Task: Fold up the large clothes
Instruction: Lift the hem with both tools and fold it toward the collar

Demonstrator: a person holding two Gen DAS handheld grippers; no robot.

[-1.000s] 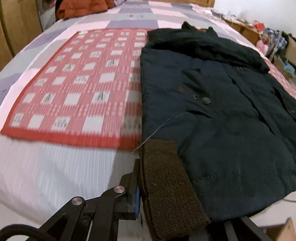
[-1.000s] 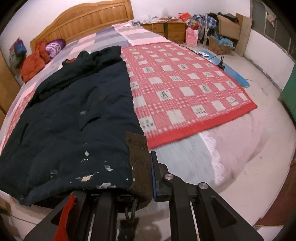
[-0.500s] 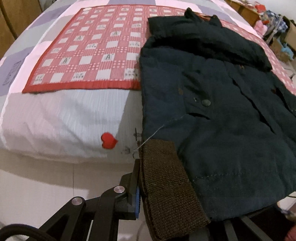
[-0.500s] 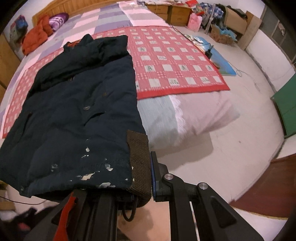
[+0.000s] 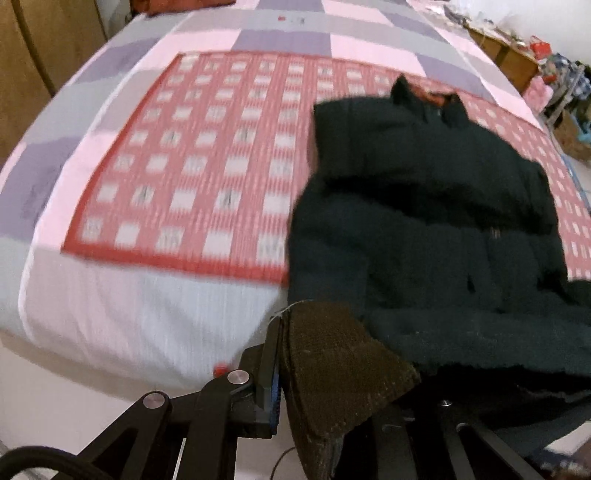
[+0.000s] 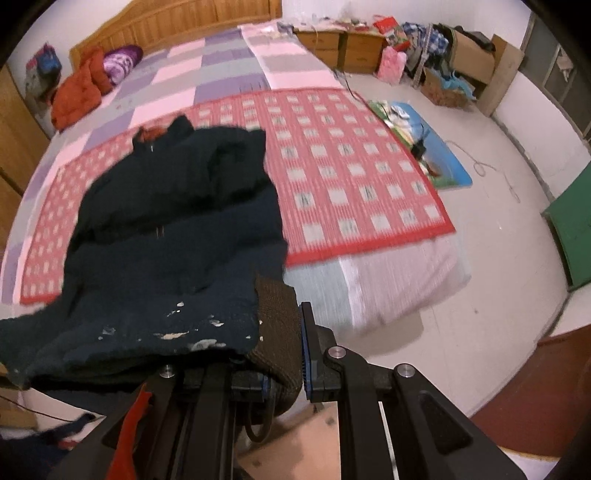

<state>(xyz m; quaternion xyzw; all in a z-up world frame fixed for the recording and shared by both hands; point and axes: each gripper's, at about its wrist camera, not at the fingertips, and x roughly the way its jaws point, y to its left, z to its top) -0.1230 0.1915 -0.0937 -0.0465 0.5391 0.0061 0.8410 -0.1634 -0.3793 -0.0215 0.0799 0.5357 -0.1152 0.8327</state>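
A dark navy padded jacket (image 5: 424, 221) lies on a red checked mat (image 5: 207, 177) on the bed, its collar at the far end. Its bottom hem is lifted off the bed and bunches toward the collar. My left gripper (image 5: 295, 373) is shut on the brown knitted hem band (image 5: 332, 369) at the jacket's left corner. In the right wrist view the same jacket (image 6: 173, 236) shows white flecks near the hem, and my right gripper (image 6: 284, 350) is shut on the brown knitted band (image 6: 277, 317) at the other corner. The inner finger of each gripper is hidden under cloth.
The bed (image 6: 221, 70) has a pink, purple and grey patchwork sheet and a wooden headboard (image 6: 177, 22). An orange garment (image 6: 77, 96) lies near the pillows. Wooden nightstands (image 6: 340, 44), boxes and clutter line the far wall. A blue mat (image 6: 428, 151) lies on the floor.
Both grippers have risen, keeping their grip on the hem corners. The jacket's lower part has come off the bed and folds toward the collar; the bed looks farther below.
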